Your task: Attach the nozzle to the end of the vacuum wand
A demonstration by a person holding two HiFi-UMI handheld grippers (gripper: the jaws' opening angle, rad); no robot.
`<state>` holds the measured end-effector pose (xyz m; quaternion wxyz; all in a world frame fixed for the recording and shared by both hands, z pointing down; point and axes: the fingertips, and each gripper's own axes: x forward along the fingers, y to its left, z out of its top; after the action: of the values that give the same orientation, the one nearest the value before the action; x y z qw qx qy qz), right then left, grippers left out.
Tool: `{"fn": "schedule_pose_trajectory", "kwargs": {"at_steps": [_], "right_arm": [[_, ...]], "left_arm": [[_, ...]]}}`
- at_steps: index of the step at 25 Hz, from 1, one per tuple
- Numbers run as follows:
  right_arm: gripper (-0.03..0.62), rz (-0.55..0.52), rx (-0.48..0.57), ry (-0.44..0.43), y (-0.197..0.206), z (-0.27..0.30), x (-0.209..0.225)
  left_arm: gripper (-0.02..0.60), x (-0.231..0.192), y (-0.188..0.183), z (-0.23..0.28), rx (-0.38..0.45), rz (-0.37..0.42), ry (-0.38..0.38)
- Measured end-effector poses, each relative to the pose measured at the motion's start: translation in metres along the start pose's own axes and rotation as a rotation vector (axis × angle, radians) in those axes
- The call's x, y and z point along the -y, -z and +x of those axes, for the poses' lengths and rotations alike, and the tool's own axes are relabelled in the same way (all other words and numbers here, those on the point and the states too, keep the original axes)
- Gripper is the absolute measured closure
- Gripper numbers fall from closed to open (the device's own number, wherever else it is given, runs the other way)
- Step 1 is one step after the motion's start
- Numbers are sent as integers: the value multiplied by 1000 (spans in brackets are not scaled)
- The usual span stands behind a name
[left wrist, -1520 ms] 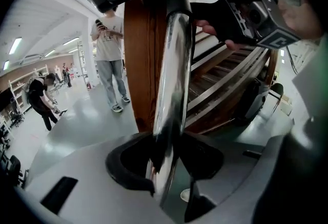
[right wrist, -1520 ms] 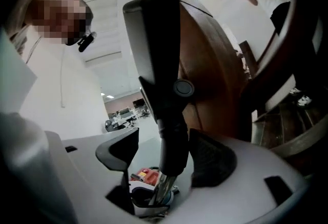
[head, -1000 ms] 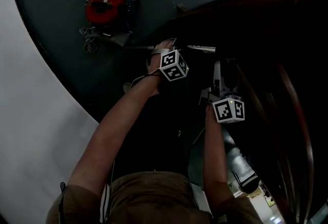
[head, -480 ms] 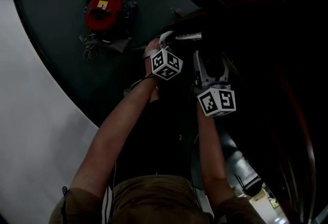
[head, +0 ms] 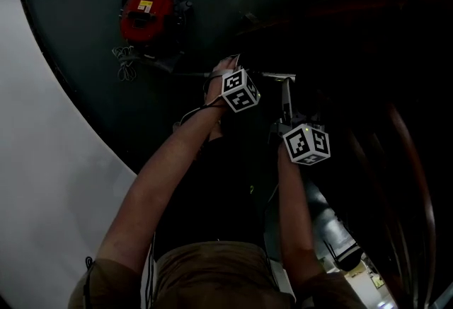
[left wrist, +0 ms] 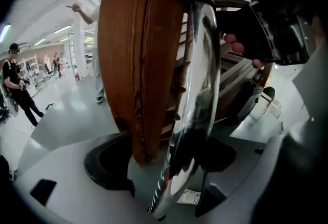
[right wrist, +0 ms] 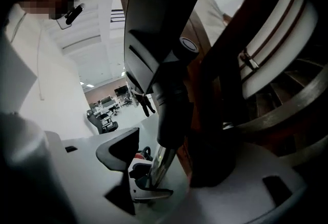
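Woodwork crowds the wand (left wrist: pixel 197 79). A brown grained board (left wrist: pixel 138 59) stands just left of it in the left gripper view, and curved wooden rails (head: pixel 410 166) arc to the wand's right in the head view, where the scene is very dark. Red vacuum cleaner (head: pixel 145 12) sits on a dark mat (head: pixel 85 53) well left of the wand, with a grey cord (head: pixel 124 61) bunched beside it. Pale floor (head: pixel 42 159) lies beyond the mat. A bystander (left wrist: pixel 15 87) in dark clothes stands far behind the wand. A person in a white top (right wrist: pixel 23 79) fills the left edge of the right gripper view, with an office chair (right wrist: pixel 102 121) far back.

Left gripper (left wrist: pixel 169 161): jaws wide apart, just been opening. The chrome wand runs up between them, and the pads are clear of it.

Right gripper (right wrist: pixel 177 159): jaws apart, with the neck of the nozzle (right wrist: pixel 164 33) between them. Its left pad stands off the tube, floor showing in the gap. The right side is too dark to judge contact.

Nozzle: black plastic, a broad flat head flaring above a round neck, with a small ringed button (right wrist: pixel 188 43) on its side. The neck sleeves over the wand's end, and the chrome tube emerges below it. Wand is mirror-bright and reflects the room.
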<state>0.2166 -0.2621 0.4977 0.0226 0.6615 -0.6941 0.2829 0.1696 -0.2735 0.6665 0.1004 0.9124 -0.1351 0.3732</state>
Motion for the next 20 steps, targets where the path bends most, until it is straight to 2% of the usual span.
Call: {"fn": "schedule_pose_trajectory", "kwargs": {"at_steps": [3,5,8,13,17,20], "right_arm": [[304,11,8,46,14,-10,21],[304,-5,35,36,16,-11,28],[309,-2,80,-15,10,-8,28],[321,4,103,-106,2,-5,7],[324,-105,104,-248,-6,-12,-50],[324,-224,94,-413,-8,-25,-136]], "left_arm": [[221,17,9,6,-24,46,19],[234,21,13,8,-27,53,13],[323,27,10,10,-12,83,30],[466,29,5,4,-15,212,46],[469,11,10,-39,53,175,-42],[470,-13,23,-106,152,72,-179]]}}
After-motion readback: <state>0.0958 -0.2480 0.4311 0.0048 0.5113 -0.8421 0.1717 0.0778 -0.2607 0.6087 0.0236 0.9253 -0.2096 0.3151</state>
